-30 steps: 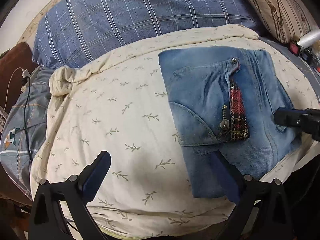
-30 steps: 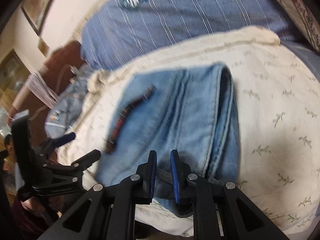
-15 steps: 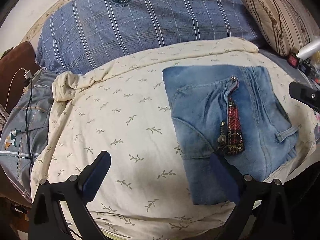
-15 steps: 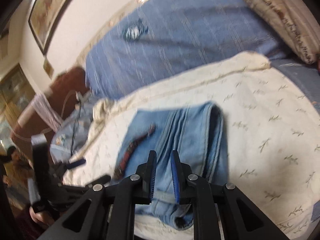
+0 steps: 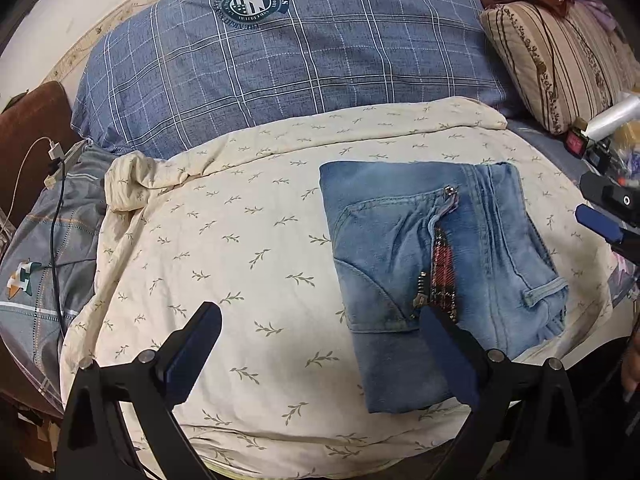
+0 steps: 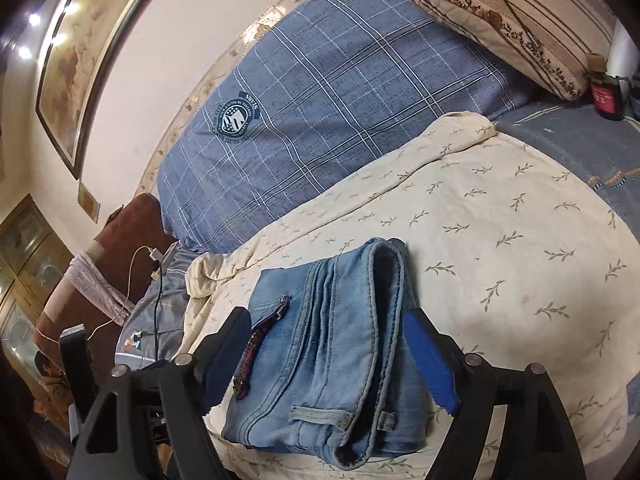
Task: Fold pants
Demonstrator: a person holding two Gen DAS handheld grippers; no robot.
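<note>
Denim pants (image 5: 432,264) folded near blanket (image 5: 224,248) edge, left side bare

A round dark crest (image 5: 253,3) is printed on the blue checked pillow (image 5: 320,60) at the far side of the bed. Lettering rings it, and only "WITH A SENSE OF" can be made out; the rest is too small to read.
</note>
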